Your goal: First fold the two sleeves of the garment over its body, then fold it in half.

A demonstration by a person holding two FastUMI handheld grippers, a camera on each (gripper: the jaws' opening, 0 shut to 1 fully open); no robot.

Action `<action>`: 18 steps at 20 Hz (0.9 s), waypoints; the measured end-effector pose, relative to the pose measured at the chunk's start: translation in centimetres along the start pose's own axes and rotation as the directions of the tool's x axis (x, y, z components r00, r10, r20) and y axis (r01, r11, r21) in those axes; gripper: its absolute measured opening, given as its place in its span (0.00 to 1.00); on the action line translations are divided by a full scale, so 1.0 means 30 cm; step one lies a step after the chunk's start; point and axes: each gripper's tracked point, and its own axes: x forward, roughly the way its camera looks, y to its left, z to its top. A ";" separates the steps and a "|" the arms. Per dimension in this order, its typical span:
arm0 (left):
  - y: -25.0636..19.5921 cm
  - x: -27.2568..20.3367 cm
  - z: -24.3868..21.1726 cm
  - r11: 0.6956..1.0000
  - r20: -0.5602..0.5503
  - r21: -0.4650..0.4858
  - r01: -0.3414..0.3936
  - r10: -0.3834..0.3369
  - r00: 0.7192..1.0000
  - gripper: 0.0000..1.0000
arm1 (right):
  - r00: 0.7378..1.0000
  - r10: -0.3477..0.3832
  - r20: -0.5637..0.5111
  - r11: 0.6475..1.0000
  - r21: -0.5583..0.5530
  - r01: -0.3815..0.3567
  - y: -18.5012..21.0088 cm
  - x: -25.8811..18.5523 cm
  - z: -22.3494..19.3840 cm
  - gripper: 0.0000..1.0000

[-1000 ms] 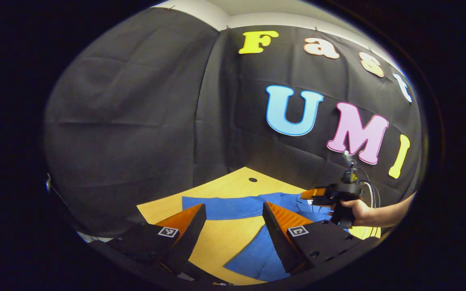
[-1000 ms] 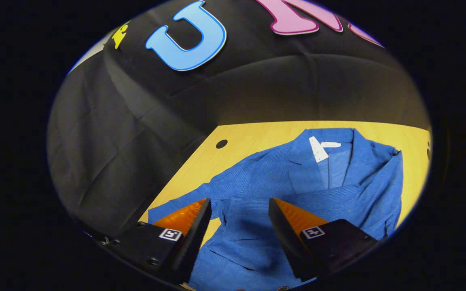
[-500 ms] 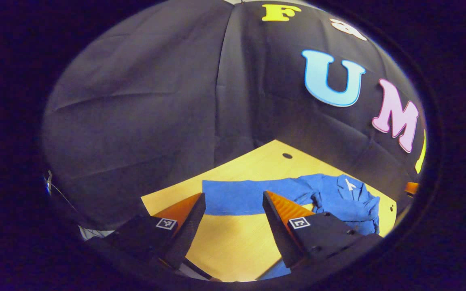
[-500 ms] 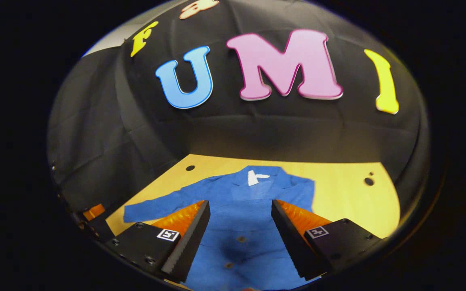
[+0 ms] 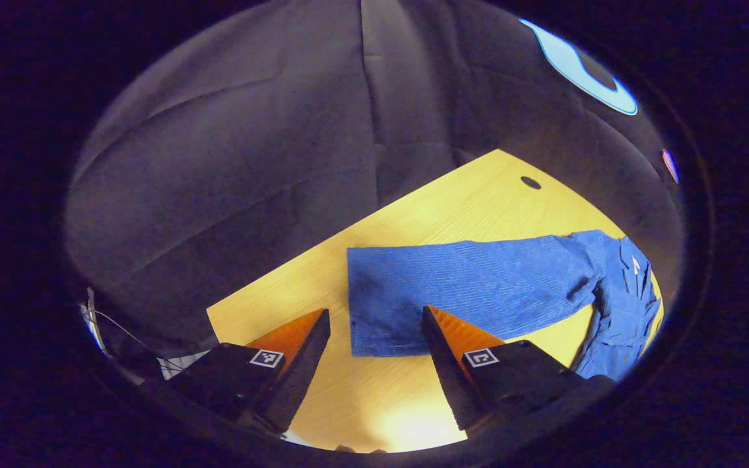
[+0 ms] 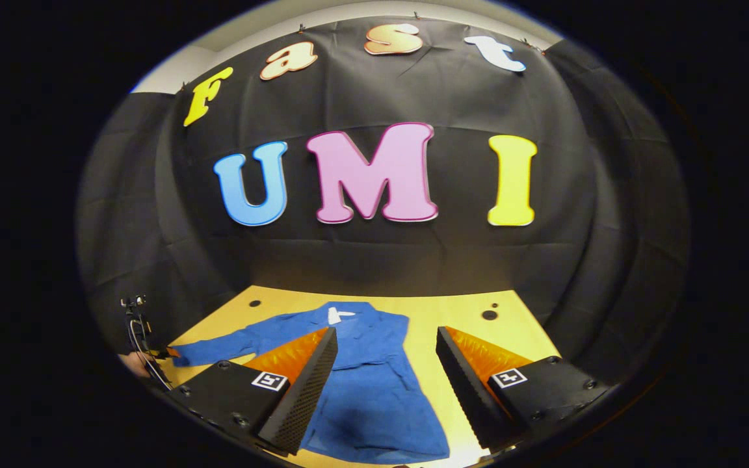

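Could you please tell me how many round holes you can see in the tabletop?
3. One hole sits at the far left corner beyond the garment; a larger hole and a small one sit at the far right. The garment may hide others.

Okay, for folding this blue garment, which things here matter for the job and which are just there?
Part of the job:
- blue garment, laid flat
- its outstretched sleeve
- left gripper, open beside the cuff
- right gripper, open above the body

Just there:
- wooden table
- round holes in the table
- black cloth wall
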 end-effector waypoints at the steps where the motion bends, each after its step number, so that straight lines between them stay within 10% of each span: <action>1: -0.024 0.018 -0.003 1.000 -0.032 -0.002 0.021 -0.021 0.999 0.83 | 1.000 -0.021 -0.001 1.000 0.011 0.021 -0.031 -0.029 0.001 0.97; 9: -0.043 -0.016 0.032 0.988 -0.112 0.136 0.080 -0.065 0.992 0.78 | 0.990 -0.137 -0.029 0.988 0.063 0.139 -0.135 -0.144 -0.063 0.97; 11: -0.019 -0.029 0.036 0.981 -0.128 0.161 0.104 -0.084 0.988 0.64 | 0.990 -0.138 -0.042 0.987 0.072 0.141 -0.124 -0.162 -0.088 0.97; 14: -0.035 -0.040 0.038 0.981 -0.122 0.121 0.149 -0.135 0.983 0.14 | 0.988 -0.144 -0.061 0.985 0.082 0.149 -0.117 -0.181 -0.114 0.97; 18: -0.053 -0.014 0.029 0.971 -0.102 0.055 0.234 -0.228 0.968 0.01 | 0.984 -0.164 -0.064 0.983 0.076 0.169 -0.130 -0.206 -0.119 0.97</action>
